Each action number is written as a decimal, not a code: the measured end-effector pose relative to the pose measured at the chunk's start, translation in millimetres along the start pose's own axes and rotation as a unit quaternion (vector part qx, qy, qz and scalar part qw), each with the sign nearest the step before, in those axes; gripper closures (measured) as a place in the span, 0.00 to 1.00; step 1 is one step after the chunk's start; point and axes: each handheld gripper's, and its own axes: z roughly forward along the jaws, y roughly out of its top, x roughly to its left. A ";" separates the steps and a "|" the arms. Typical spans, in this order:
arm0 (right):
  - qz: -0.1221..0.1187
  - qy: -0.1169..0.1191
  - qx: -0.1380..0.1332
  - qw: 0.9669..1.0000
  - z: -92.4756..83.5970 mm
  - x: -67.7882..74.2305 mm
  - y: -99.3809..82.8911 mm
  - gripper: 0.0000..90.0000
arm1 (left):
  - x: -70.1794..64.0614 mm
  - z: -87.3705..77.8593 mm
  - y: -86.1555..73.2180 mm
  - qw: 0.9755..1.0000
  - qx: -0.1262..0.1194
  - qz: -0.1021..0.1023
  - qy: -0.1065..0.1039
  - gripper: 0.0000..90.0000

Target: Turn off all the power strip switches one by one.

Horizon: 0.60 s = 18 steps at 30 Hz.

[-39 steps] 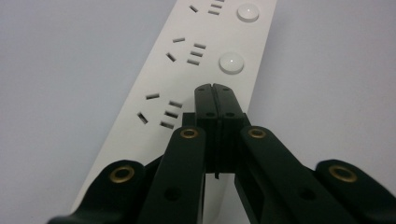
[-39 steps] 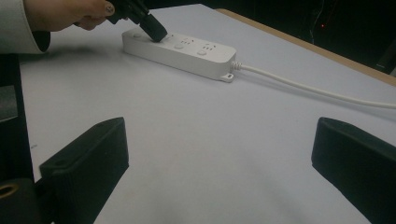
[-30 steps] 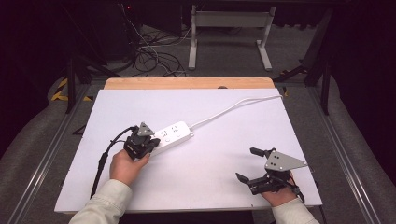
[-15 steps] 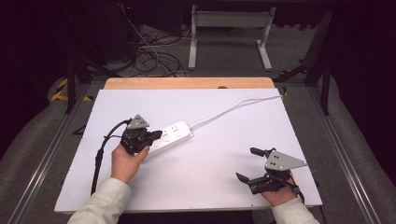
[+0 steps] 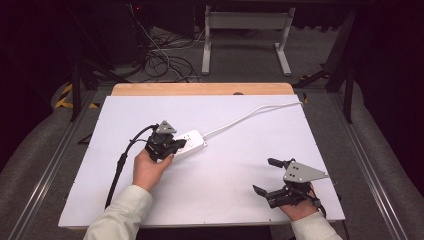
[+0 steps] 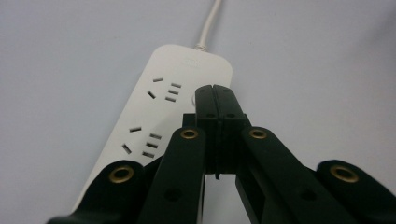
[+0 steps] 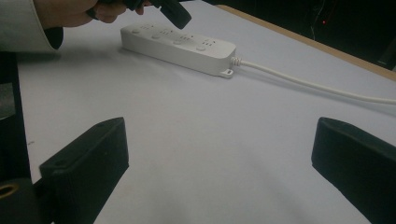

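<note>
White power strip (image 5: 190, 144) lies mid-tabletop (image 5: 225, 200) in the high view, the left claw (image 5: 172, 145) over its near end, the right claw (image 5: 265, 176) well apart and gaping. Left gripper view: claw (image 6: 213, 89) pressed closed, empty, above the strip (image 6: 154, 116). Right gripper view: jaws spread wide, strip (image 7: 177, 46) beyond.

Left gripper (image 6: 214, 89) built of black jaws fitted with brass-ringed screw holes, grey three-cornered plate mounted on top, black cable trailed from the body, right gripper (image 5: 263, 176) likewise black with grey perforated plate, both forearms covered by pale cream sleeves (image 5: 119, 215).
</note>
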 end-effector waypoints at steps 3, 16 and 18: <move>0.000 0.000 0.001 1.000 0.3 0.6 0.3 0.05 | 2.3 3.6 -0.9 1.000 0.012 -0.006 -0.001 1.00; -0.001 0.000 0.000 1.000 -0.5 0.5 0.3 0.05 | 6.1 13.6 -3.6 0.999 0.045 -0.006 0.018 1.00; 0.000 0.000 -0.001 1.000 -0.5 0.7 0.3 0.05 | 5.4 12.6 -4.1 0.999 0.046 -0.008 0.020 1.00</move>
